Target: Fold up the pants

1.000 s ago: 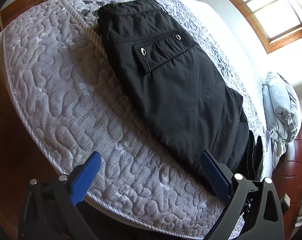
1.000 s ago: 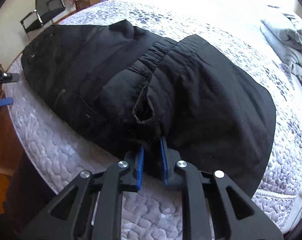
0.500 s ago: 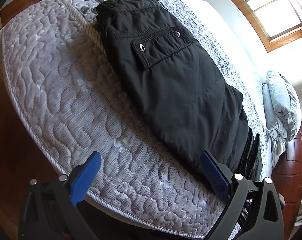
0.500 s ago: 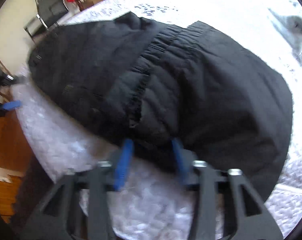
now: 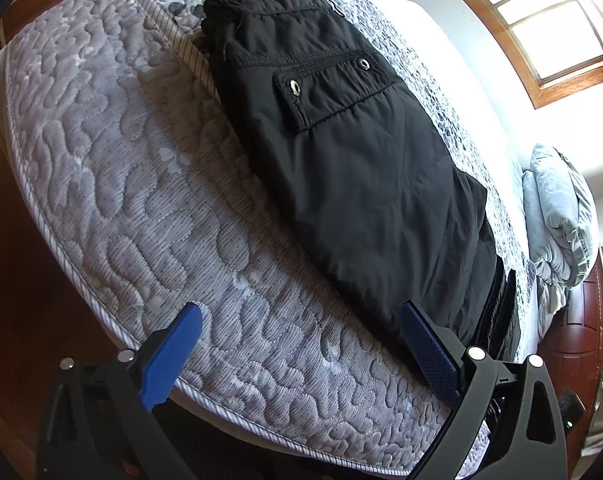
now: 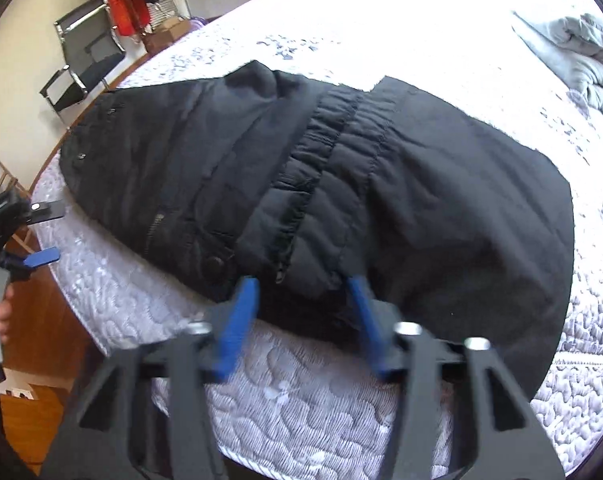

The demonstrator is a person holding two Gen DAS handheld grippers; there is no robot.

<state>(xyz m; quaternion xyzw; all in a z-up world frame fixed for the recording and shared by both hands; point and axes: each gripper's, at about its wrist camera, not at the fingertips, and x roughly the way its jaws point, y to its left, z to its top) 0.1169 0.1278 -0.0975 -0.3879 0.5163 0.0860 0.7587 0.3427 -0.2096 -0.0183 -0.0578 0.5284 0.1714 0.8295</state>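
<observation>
Black padded pants [image 5: 341, 152] lie lengthwise on the quilted grey mattress [image 5: 121, 184], flap pocket with two snaps facing up. In the right wrist view the pants [image 6: 421, 200] lie folded over, the elastic waistband across the middle. My left gripper [image 5: 301, 344] is open and empty, low over the mattress edge, its right finger beside the pants' near end. My right gripper [image 6: 301, 304] is open, its blue fingers at the near edge of the pants, holding nothing. The left gripper also shows at the far left of the right wrist view [image 6: 33, 240].
A grey folded blanket [image 5: 557, 216] lies near the head of the bed, also in the right wrist view [image 6: 573, 48]. A black chair [image 6: 85, 56] and hanging red clothes [image 6: 127, 12] stand beyond the bed. Wooden floor [image 6: 33, 320] borders the mattress edge.
My right gripper opened and let go of the pants' edge, then drew back slightly. My left gripper stayed open and shifted a little closer to the pants.
</observation>
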